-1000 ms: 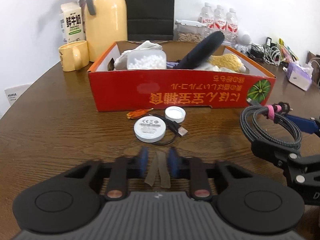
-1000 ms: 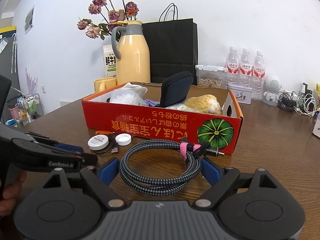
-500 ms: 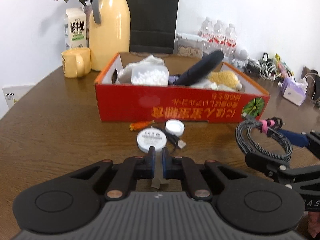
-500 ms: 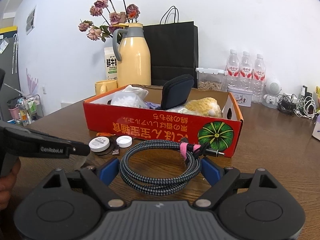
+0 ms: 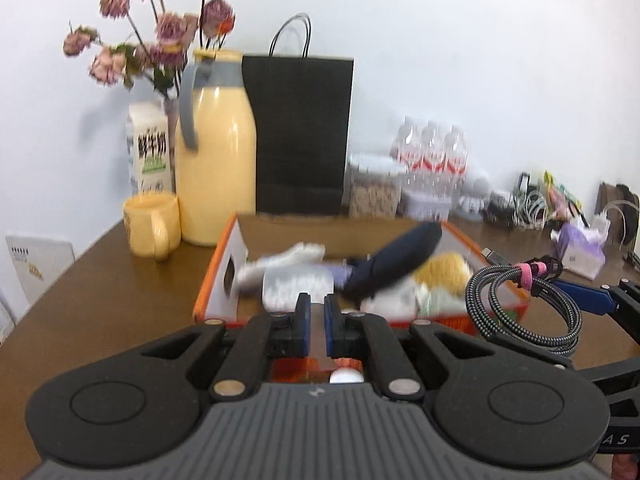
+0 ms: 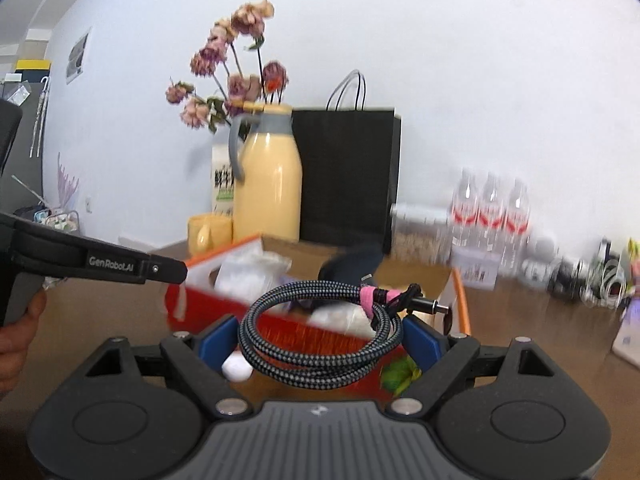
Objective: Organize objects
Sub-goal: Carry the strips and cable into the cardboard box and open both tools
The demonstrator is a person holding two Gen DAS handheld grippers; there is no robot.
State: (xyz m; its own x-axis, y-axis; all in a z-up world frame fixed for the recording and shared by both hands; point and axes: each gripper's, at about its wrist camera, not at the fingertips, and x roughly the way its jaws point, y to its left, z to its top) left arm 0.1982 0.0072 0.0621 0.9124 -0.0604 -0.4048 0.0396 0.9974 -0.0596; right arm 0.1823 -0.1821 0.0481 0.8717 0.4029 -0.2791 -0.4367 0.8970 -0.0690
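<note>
A: Start nearest. How does the left gripper [image 5: 317, 322] stand?

B: Its blue pads are pressed together, with only a thin, pale, see-through strip between them. I can't tell what that strip is. Just below the pads a small white round thing [image 5: 346, 376] peeks out, lying on the brown worktop [image 5: 100, 304].

A: And the right gripper [image 6: 316, 338]?

B: Spread wide, with its pads against the two sides of a coiled braided cable [image 6: 320, 332]. The coil is bound with a pink tie [image 6: 370, 296], and its metal plug [image 6: 428, 305] sticks out to the right. The cable is off the worktop, held in front of the red box [image 6: 280, 328].

A: Does the left camera see that cable too?

B: Yes, at its right edge: the same coil [image 5: 524, 308] hangs between blue pads, just beside the box's right wall.

A: What lies in the box?

B: It's blurred, but there is a dark long pouch [image 5: 394, 264] leaning across the middle, something white and crumpled [image 5: 280, 264] to the left, and a yellow fluffy lump [image 5: 442, 268] to the right.

A: And behind it?

B: A yellow mug [image 5: 152, 226], a tall yellow jug with a grey handle [image 5: 214, 152], a milk carton [image 5: 150, 148] and dried pink flowers [image 5: 160, 40] to the left. A black paper bag [image 5: 300, 136] stands at the middle. Further right are a clear food jar [image 5: 374, 192], three water bottles [image 5: 430, 152], and a tangle of cables [image 5: 532, 204] by the white wall.

A: Any sign of the person?

B: In the right camera a hand [image 6: 18, 336] at the left edge grips the other tool's handle.
</note>
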